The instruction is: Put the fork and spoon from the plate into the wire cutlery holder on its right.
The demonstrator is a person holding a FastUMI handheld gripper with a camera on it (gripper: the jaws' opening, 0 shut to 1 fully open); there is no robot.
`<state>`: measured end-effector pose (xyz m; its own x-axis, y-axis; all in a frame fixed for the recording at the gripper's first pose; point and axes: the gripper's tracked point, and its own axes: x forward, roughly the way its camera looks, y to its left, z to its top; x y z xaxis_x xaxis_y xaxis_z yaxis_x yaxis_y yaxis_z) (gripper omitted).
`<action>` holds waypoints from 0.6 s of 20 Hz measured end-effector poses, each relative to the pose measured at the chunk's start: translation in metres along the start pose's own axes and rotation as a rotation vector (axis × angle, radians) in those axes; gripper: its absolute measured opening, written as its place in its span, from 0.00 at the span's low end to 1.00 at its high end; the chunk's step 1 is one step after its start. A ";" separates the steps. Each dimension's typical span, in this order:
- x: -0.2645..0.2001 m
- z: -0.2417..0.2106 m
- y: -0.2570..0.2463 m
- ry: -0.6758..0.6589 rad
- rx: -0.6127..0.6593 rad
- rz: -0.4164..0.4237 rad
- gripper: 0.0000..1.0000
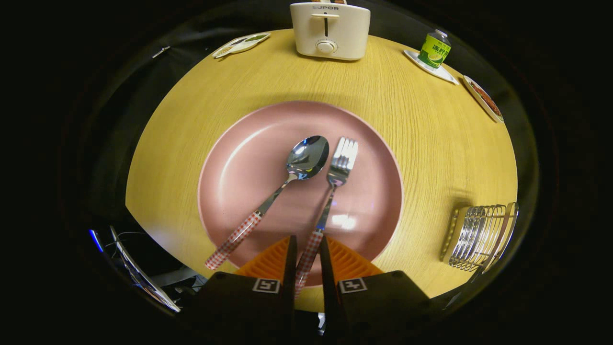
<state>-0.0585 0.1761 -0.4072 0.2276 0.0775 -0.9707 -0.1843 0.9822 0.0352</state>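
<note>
Fork (330, 201) handle seemingly between narrowed fingers (290, 258)

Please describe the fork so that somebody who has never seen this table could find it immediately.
Find the large pink plate in the middle of the round wooden table. Two pieces of cutlery with red-checked handles lie on it; the fork is the one nearer the wire cutlery holder. Unlike the spoon beside it, it ends in tines, and its handle runs between the gripper fingers, which look closed on it.
</note>
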 end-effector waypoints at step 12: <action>-0.048 -0.006 -0.026 0.083 0.020 0.103 0.10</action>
<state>-0.0708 0.1460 -0.3633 0.1281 0.1645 -0.9780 -0.1835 0.9731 0.1397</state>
